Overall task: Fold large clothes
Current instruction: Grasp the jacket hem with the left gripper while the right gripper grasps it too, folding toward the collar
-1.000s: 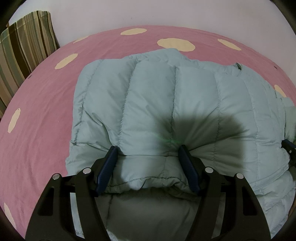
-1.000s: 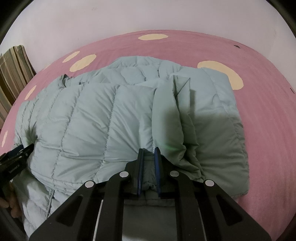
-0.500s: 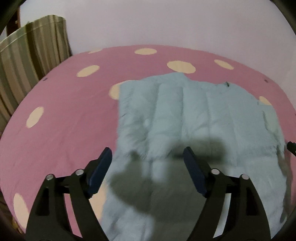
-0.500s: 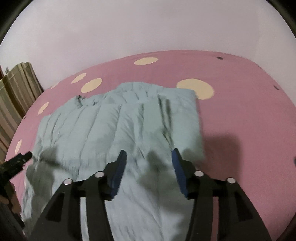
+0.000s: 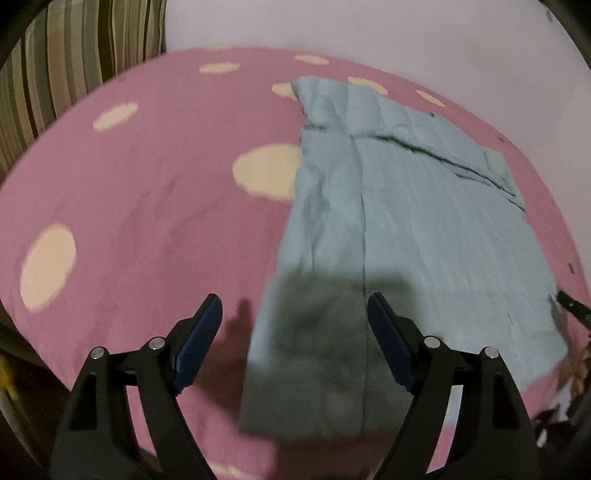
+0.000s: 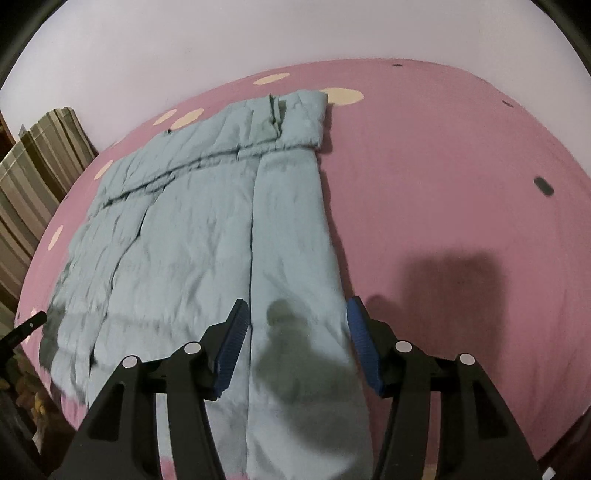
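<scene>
A pale blue quilted down jacket (image 5: 399,229) lies flat on a pink bedspread with cream dots (image 5: 140,206); its far edge is folded over. My left gripper (image 5: 293,343) hovers open above the jacket's near left edge, with nothing between its blue pads. In the right wrist view the same jacket (image 6: 207,229) spreads to the left and my right gripper (image 6: 297,343) stands open above the jacket's near right strip, clear of the fabric. The tip of the other gripper (image 6: 29,325) shows at the left rim.
The pink bedspread (image 6: 443,192) stretches bare to the right of the jacket. A striped curtain (image 5: 66,51) hangs at the far left, against a pale wall (image 6: 258,33). The bed's near edge runs just below both grippers.
Both grippers let go of the jacket's folded edge, opened and drew back toward the near edge of the bed. The jacket now lies spread out and farther from both cameras.
</scene>
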Action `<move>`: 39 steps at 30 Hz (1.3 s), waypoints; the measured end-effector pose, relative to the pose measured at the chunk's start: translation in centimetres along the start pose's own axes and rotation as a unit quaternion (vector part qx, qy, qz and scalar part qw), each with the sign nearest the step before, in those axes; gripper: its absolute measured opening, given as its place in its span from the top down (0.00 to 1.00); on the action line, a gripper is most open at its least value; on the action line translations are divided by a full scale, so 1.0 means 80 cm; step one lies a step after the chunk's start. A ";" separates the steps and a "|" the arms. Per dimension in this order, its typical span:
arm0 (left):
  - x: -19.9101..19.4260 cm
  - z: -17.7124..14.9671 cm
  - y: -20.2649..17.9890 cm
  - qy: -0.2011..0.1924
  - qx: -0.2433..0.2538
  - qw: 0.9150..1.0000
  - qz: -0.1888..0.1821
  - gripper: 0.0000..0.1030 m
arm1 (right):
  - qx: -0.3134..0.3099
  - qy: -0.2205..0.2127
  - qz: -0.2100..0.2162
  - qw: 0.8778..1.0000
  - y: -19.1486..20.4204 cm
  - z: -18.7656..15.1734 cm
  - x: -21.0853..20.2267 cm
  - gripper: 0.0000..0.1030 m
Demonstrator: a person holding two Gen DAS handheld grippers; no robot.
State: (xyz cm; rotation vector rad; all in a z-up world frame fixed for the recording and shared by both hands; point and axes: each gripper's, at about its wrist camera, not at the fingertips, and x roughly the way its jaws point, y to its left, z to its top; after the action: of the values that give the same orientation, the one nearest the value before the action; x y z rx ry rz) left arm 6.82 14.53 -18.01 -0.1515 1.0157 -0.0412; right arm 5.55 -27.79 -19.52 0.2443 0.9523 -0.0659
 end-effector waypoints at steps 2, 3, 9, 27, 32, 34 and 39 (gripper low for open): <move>-0.001 -0.013 0.007 0.009 -0.009 1.000 -0.018 0.22 | -0.001 0.004 0.005 1.000 -0.001 -0.012 -0.001 0.46; 0.000 -0.017 0.009 0.010 -0.013 1.000 -0.020 0.22 | -0.001 0.005 0.005 1.000 0.000 -0.016 -0.001 0.46; 0.004 -0.029 0.011 0.026 -0.028 0.997 -0.063 0.27 | 0.007 0.015 0.014 1.000 -0.002 -0.036 0.004 0.46; -0.009 -0.038 0.007 0.006 -0.026 0.997 -0.076 0.93 | -0.008 0.015 0.041 0.999 0.012 -0.057 -0.004 0.86; -0.034 -0.029 0.006 -0.023 -0.033 0.996 -0.082 0.94 | 0.008 -0.007 0.067 0.998 0.008 -0.055 -0.025 0.89; -0.047 -0.021 0.005 -0.036 -0.034 0.995 -0.089 0.94 | 0.012 -0.023 0.076 0.997 0.006 -0.049 -0.037 0.90; -0.070 0.016 -0.010 -0.074 -0.023 0.993 -0.095 0.94 | 0.020 -0.053 0.098 0.994 0.008 -0.018 -0.055 0.92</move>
State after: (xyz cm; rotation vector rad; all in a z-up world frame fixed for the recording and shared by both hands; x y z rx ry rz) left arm 5.00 14.48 -12.50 -0.2878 0.8523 -0.1773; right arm 1.95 -27.10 -16.63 0.3662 0.8187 0.0827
